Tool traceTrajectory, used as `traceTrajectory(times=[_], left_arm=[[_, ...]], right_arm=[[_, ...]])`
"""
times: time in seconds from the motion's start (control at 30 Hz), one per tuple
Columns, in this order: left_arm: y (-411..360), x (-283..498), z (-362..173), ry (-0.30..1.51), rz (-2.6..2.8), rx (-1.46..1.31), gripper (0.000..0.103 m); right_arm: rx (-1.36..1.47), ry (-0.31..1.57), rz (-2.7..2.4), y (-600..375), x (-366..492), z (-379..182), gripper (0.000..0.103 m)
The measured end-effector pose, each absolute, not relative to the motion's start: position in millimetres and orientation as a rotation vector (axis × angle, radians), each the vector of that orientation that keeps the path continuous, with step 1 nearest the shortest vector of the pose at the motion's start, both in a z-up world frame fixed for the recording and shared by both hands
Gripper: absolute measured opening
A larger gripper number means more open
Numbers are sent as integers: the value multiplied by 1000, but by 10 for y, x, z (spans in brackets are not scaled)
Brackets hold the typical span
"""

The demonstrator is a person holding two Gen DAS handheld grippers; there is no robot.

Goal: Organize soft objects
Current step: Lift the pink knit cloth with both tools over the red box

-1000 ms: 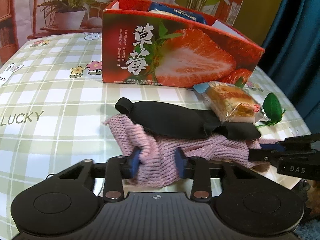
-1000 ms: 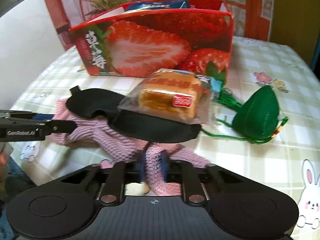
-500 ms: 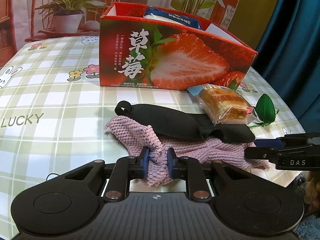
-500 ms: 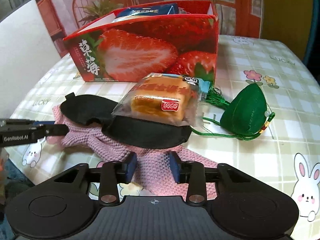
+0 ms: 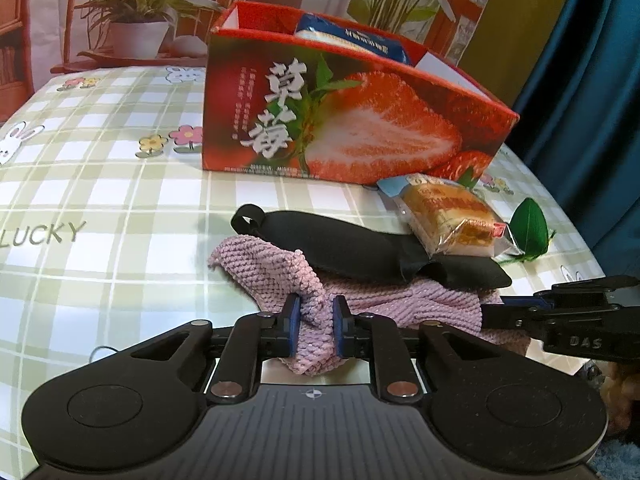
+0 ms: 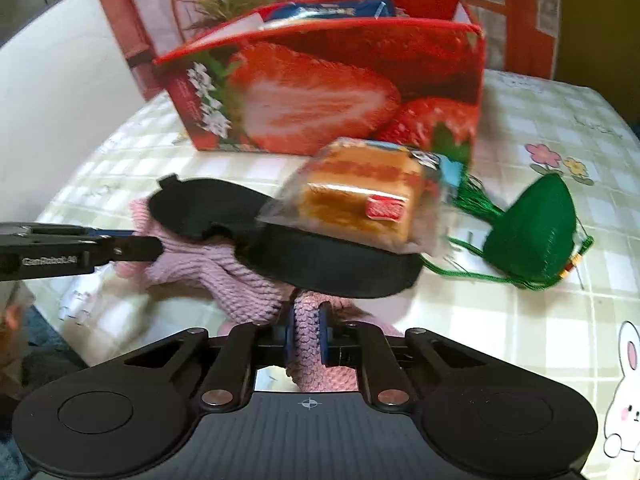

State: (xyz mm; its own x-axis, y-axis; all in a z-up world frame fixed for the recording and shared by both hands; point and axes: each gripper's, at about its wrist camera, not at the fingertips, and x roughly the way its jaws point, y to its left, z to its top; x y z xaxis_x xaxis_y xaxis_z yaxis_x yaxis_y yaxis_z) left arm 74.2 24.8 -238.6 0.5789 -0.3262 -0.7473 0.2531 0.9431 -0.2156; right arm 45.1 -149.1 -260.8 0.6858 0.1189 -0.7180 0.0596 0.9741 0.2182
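Observation:
A pink knitted cloth [image 5: 272, 264] lies on the checked tablecloth near the front edge. A black eye mask [image 5: 344, 244] rests on it, and a wrapped cake [image 5: 448, 216] sits on the mask's right end. My left gripper [image 5: 314, 320] is closing, its blue pads pressing a bunched fold at the cloth's near left edge. My right gripper [image 6: 306, 332] is also closing, and pinches a narrow upright fold of the cloth [image 6: 240, 280] just below the mask [image 6: 320, 260]. Each gripper shows at the side of the other's view, at the cloth's edge.
A red strawberry box [image 5: 352, 128] stands open behind the pile with a blue packet inside. A green tasselled pouch [image 6: 536, 236] lies right of the cake [image 6: 360, 204]. The table's front edge runs close under both grippers. Potted plants stand at the back.
The left jaws have narrowed onto the cloth fold. The right jaws opened wide half a second ago and have closed again on a thinner fold; the mask and cake have shifted slightly.

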Motion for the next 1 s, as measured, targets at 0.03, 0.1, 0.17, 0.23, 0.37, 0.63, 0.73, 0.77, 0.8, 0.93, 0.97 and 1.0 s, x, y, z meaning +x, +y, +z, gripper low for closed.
traceTrajectory(times=[0.03, 0.1, 0.17, 0.23, 0.37, 0.63, 0.73, 0.77, 0.8, 0.93, 0.97, 1.0], left_arm=[[256, 748, -2352, 886, -339, -81, 15], [289, 740, -2247, 854, -336, -68, 14], [331, 717, -2120, 814, -335, -69, 13], [361, 683, -1994, 775, -329, -70, 9], [398, 616, -1755, 702, -326, -69, 8], [332, 577, -1407, 586, -335, -68, 8], [294, 584, -1281, 552, -337, -64, 8], [286, 590, -1260, 547, -339, -66, 8], [276, 602, -1254, 542, -340, -66, 8], [243, 661, -1222, 531, -342, -56, 8], [234, 687, -1210, 528, -342, -53, 8], [229, 713, -1190, 523, -341, -50, 8]], right_arm=[[251, 808, 46, -1506, 443, -2575, 11], [273, 789, 59, -1530, 416, -2509, 11], [278, 767, 75, -1527, 384, -2442, 11], [260, 744, 81, -1495, 365, -2372, 11], [246, 669, 85, -1498, 328, -2157, 11], [182, 500, 63, -1546, 251, -1636, 11], [160, 459, 46, -1591, 235, -1510, 11], [160, 452, 42, -1617, 244, -1486, 11], [164, 448, 40, -1636, 250, -1470, 11], [160, 441, 35, -1684, 302, -1449, 11], [157, 440, 35, -1678, 311, -1449, 11], [156, 439, 34, -1693, 334, -1437, 11]])
